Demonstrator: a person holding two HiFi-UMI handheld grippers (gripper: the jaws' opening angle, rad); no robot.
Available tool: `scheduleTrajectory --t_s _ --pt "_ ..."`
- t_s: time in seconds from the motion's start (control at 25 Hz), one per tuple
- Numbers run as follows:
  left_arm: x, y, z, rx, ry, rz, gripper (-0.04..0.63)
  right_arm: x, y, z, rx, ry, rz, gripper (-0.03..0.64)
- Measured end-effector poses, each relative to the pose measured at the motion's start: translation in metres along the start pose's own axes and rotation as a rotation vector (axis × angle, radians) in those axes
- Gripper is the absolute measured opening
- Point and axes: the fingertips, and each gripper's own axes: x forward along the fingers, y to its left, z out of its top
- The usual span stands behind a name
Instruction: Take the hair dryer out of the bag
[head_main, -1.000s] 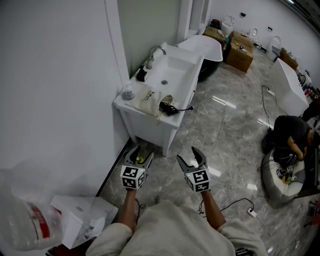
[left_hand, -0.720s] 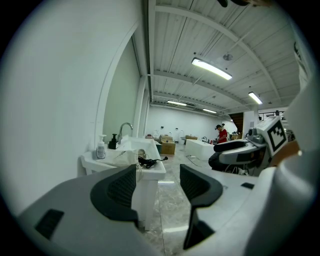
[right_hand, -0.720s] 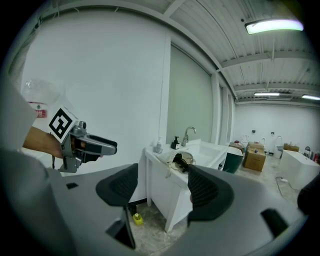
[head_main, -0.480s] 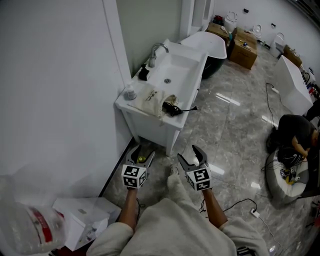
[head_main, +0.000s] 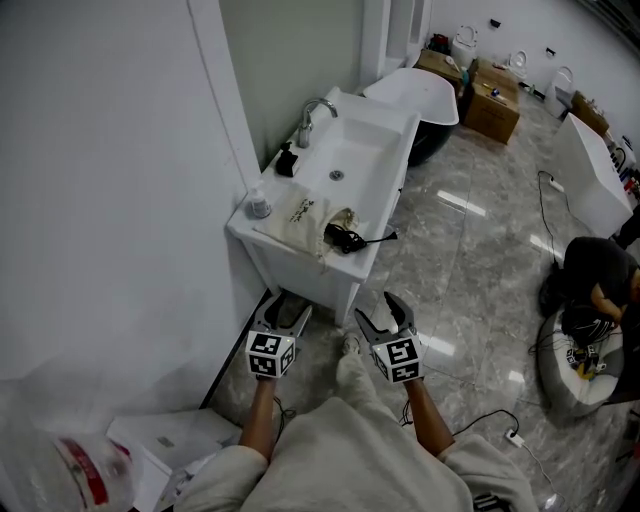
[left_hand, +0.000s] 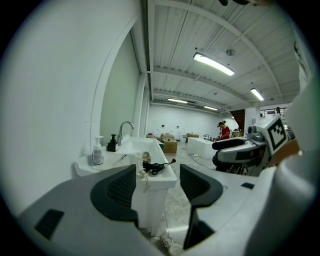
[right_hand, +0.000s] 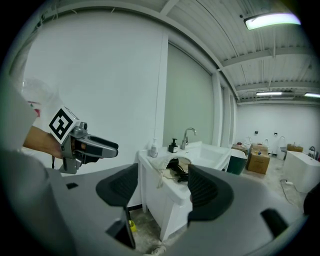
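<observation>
Both the left gripper (head_main: 282, 314) and right gripper (head_main: 386, 316) hang wide and empty, well short of the washbasin (head_main: 365, 140). On its front ledge the hair dryer (head_main: 342, 238) pokes from the cloth bag (head_main: 303, 210); tugging its cord (head_main: 378, 240) could drag both off that ledge

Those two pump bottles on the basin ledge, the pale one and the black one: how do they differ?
The pale bottle is light-coloured, while the black bottle is dark all over. The pale bottle stands at the near corner of the basin, beside the bag. The black bottle stands farther back, by the faucet. Both are upright and have pump tops.
</observation>
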Motion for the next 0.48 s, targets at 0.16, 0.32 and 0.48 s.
scheduleTrajectory --t_s 0.16,0.32,0.48 --pt "0.037 0.012 0.012 0.005 0.008 -0.003 0.255 0.031 -0.027 0.004 0.009 0.003 0.001 0.296" --pt "0.074 0.026 0.019 0.001 0.025 0.005 0.255 0.066 -0.055 0.005 0.014 0.016 0.015 0.296" --pt "0.112 0.043 0.024 -0.005 0.043 0.024 0.255 0.104 -0.08 0.008 0.016 0.023 0.037 0.296"
